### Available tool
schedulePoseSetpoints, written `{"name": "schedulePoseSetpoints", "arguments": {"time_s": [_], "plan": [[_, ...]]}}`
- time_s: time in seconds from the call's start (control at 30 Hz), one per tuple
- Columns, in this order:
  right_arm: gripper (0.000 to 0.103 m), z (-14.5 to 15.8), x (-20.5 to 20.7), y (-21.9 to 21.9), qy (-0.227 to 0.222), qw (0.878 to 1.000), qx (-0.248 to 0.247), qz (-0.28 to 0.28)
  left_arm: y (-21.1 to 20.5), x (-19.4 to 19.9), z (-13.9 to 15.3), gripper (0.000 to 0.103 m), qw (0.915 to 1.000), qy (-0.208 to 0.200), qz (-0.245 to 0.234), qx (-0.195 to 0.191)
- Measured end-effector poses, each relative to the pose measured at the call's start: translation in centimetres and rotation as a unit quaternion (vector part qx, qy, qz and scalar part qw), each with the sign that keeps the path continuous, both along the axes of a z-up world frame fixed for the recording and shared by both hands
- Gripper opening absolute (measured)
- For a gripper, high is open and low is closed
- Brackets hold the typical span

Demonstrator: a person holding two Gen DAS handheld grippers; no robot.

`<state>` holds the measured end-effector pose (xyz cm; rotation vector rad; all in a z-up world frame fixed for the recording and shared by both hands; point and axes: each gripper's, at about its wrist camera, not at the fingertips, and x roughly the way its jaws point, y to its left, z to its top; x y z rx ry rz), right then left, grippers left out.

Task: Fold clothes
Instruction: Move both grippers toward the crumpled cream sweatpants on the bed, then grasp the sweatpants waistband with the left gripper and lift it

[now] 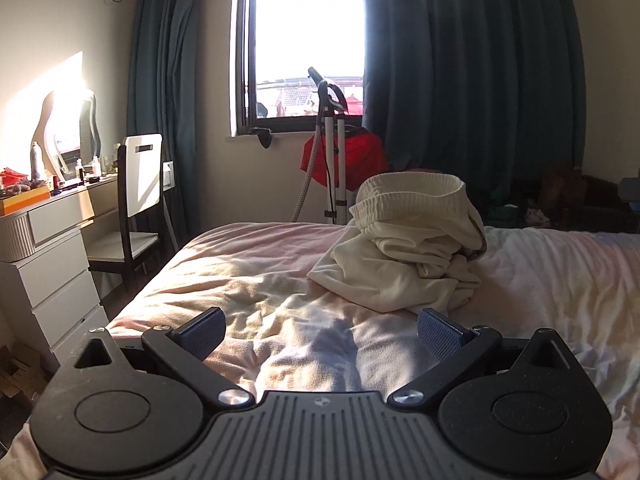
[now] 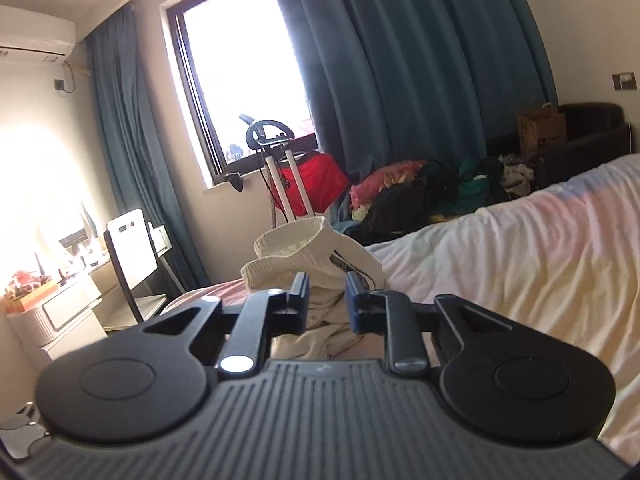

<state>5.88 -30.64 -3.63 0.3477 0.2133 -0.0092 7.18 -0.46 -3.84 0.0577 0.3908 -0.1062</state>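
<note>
A cream garment with an elastic waistband (image 1: 408, 240) lies crumpled in a heap on the bed (image 1: 248, 280). My left gripper (image 1: 320, 334) is open and empty, low over the bedsheet, short of the heap. In the right wrist view the same garment (image 2: 316, 248) stands just beyond my right gripper (image 2: 327, 296). Its jaws stand a narrow gap apart with cream cloth between them. The fingertips (image 2: 302, 294) look closed on a fold of the garment.
A white dresser (image 1: 52, 264) with toiletries and a white-backed chair (image 1: 140, 200) stand left of the bed. A garment steamer with red cloth (image 1: 336, 152) stands under the window. A pile of clothes (image 2: 424, 192) and a dark sofa (image 2: 580, 140) lie beyond the bed.
</note>
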Motion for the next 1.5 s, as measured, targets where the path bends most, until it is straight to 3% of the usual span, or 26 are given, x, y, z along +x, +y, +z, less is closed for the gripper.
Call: {"name": "schedulePoseSetpoints", "arguments": {"time_s": [0.2, 0.3, 0.37, 0.4, 0.43, 0.6, 0.77, 0.87, 0.9, 0.93, 0.97, 1.03, 1.17, 1.23, 1.37, 1.5], "plan": [[0.024, -1.1, 0.4, -1.5, -0.015, 1.000, -0.005, -0.012, -3.6, 7.1, -0.7, 0.102, 0.9995, 0.020, -0.025, 0.000], [0.031, -2.3, 1.4, -2.4, -0.002, 1.000, 0.000, -0.020, -5.6, 11.0, -0.9, 0.102, 0.9992, 0.024, -0.032, -0.001], [0.062, -3.3, 2.2, -3.2, 0.014, 1.000, 0.015, -0.023, -6.5, 14.4, -0.7, 0.102, 0.9991, 0.029, -0.028, -0.015], [0.090, -3.8, 2.6, -3.7, 0.018, 0.999, 0.031, -0.020, -6.7, 16.1, -0.6, 0.102, 0.9987, 0.032, -0.026, -0.029], [0.097, -4.2, 2.8, -4.0, 0.016, 0.999, 0.043, -0.017, -6.7, 17.6, -0.6, 0.102, 0.9981, 0.038, -0.022, -0.044], [0.096, -6.2, 5.1, -4.0, 0.038, 0.998, 0.054, 0.009, -6.1, 24.3, -1.3, 0.102, 0.9894, 0.078, 0.001, -0.123], [0.096, -8.4, 7.8, -4.1, 0.073, 0.994, 0.082, 0.026, -5.4, 30.9, -2.0, 0.099, 0.9723, 0.116, 0.024, -0.201], [0.096, -9.4, 8.8, -3.8, 0.077, 0.993, 0.080, 0.032, -5.0, 34.9, -2.5, 0.079, 0.9582, 0.139, 0.038, -0.247], [0.096, -9.7, 9.0, -3.8, 0.078, 0.993, 0.078, 0.033, -5.1, 35.8, -2.6, 0.059, 0.9553, 0.149, 0.041, -0.252], [0.096, -9.9, 9.2, -3.7, 0.079, 0.993, 0.075, 0.033, -5.4, 36.1, -2.7, 0.049, 0.9561, 0.157, 0.048, -0.242], [0.096, -10.1, 9.4, -3.7, 0.080, 0.994, 0.074, 0.032, -5.7, 35.9, -2.6, 0.045, 0.9596, 0.156, 0.052, -0.228], [0.096, -10.4, 9.7, -3.7, 0.080, 0.994, 0.073, 0.023, -6.3, 35.0, -2.1, 0.012, 0.9705, 0.137, 0.038, -0.195], [0.095, -10.3, 9.6, -3.5, 0.075, 0.996, 0.054, 0.004, -7.2, 30.5, 0.8, 0.009, 0.9881, 0.078, 0.003, -0.132], [0.095, -10.3, 9.1, -3.6, 0.068, 0.996, 0.055, 0.005, -7.7, 27.4, 2.7, 0.008, 0.9929, 0.047, -0.028, -0.106], [0.095, -9.7, 8.1, -3.8, 0.049, 0.997, 0.060, 0.007, -8.4, 19.9, 6.5, 0.008, 0.9940, 0.000, -0.088, -0.064], [0.095, -8.3, 6.5, -3.9, 0.014, 0.998, 0.053, 0.006, -7.4, 12.9, 8.2, 0.007, 0.9906, -0.020, -0.121, -0.061]]}}
